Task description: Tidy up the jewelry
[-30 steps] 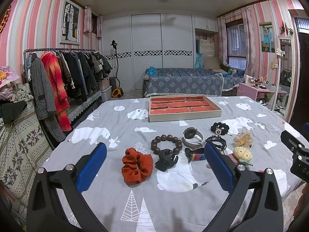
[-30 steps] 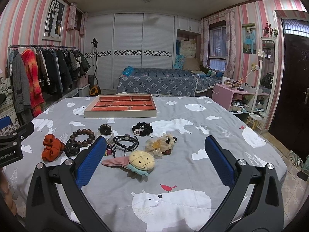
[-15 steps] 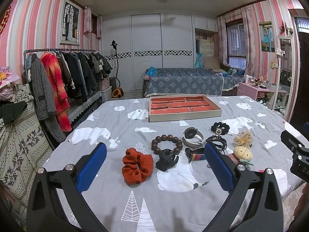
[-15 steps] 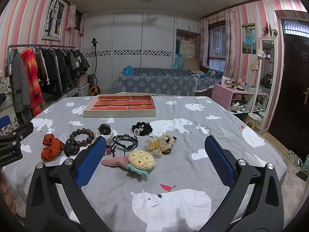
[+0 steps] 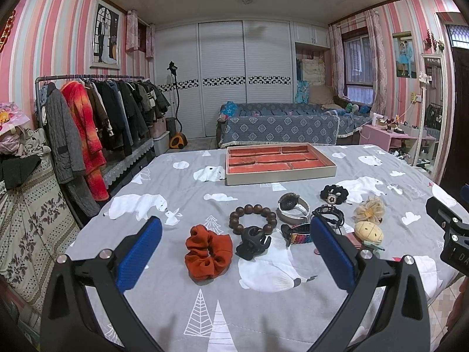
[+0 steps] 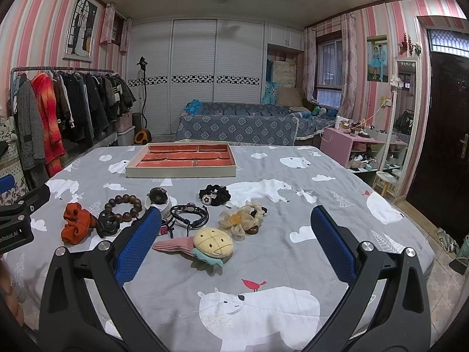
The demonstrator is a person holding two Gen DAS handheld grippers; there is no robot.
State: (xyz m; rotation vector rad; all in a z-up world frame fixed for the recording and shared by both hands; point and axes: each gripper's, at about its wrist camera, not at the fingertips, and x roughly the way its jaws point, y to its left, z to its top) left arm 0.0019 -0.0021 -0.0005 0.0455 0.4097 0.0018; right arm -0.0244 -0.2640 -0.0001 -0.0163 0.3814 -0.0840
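A beige jewelry tray (image 5: 281,176) with orange-red compartments lies at the far side of the grey bear-print cloth; it also shows in the right wrist view (image 6: 181,171). In front of it lie an orange scrunchie (image 5: 208,248), a wooden bead bracelet (image 5: 253,218), a black claw clip (image 5: 252,243), a watch (image 5: 293,206), a black scrunchie (image 6: 214,195), black cord bracelets (image 6: 189,214), a cream flower hair tie (image 6: 240,218) and a plush clip (image 6: 213,245). My left gripper (image 5: 234,252) is open and empty above the scrunchie and clip. My right gripper (image 6: 234,243) is open and empty over the plush clip.
A clothes rack (image 5: 96,117) stands left of the table. A blue sofa (image 5: 278,126) is behind it. A pink shelf unit (image 6: 346,143) and a dark door (image 6: 445,135) are on the right. The table's right edge drops to a tiled floor (image 6: 439,267).
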